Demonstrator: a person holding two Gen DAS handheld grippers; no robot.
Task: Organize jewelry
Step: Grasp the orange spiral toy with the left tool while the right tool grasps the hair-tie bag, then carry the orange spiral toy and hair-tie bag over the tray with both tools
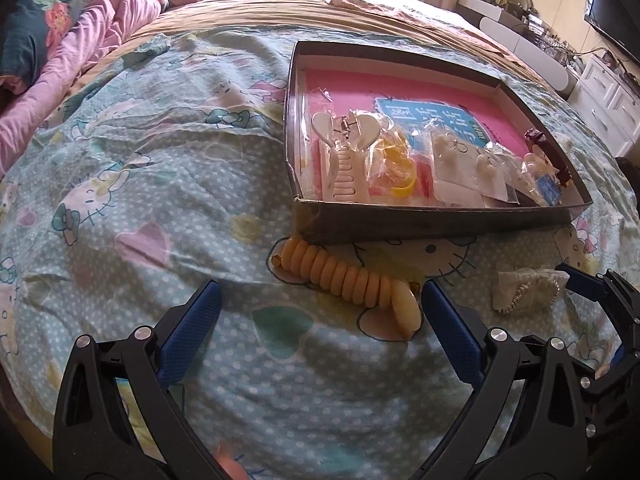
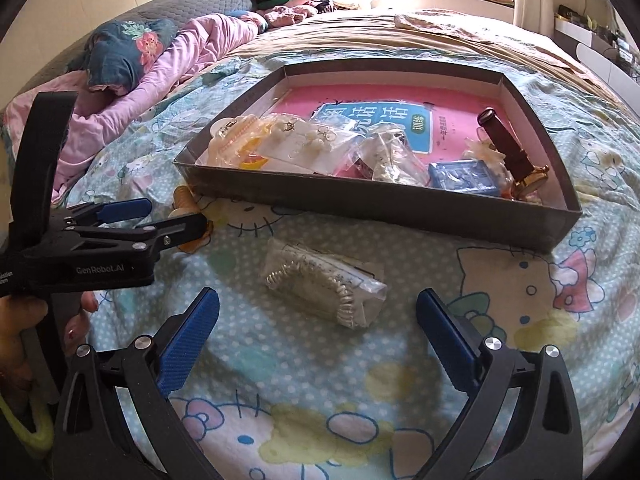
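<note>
Ribbed yellow spiral hair tie (image 1: 348,284) lying on the cartoon-print bedspread (image 1: 132,216) just before the grey tray (image 1: 432,222), between the wide-open left gripper (image 1: 320,312); right gripper (image 2: 318,316) equally wide, framing a bagged silver chain (image 2: 324,284).

The bedspread (image 2: 320,380) lies bare under and between the spread fingers of the right gripper (image 2: 318,320), with only the bagged chain (image 2: 324,284) just ahead and the box wall (image 2: 360,204) beyond it closing the way forward. The left gripper (image 1: 320,304) has open cloth on its left side, while the yellow coil (image 1: 348,280) lies across its gap against its right finger, one end touching the box (image 1: 400,224). Inside the box the near half is crowded with bags, a white clip (image 1: 346,152) and a watch (image 2: 508,148); the far pink floor (image 2: 400,96) is free.
</note>
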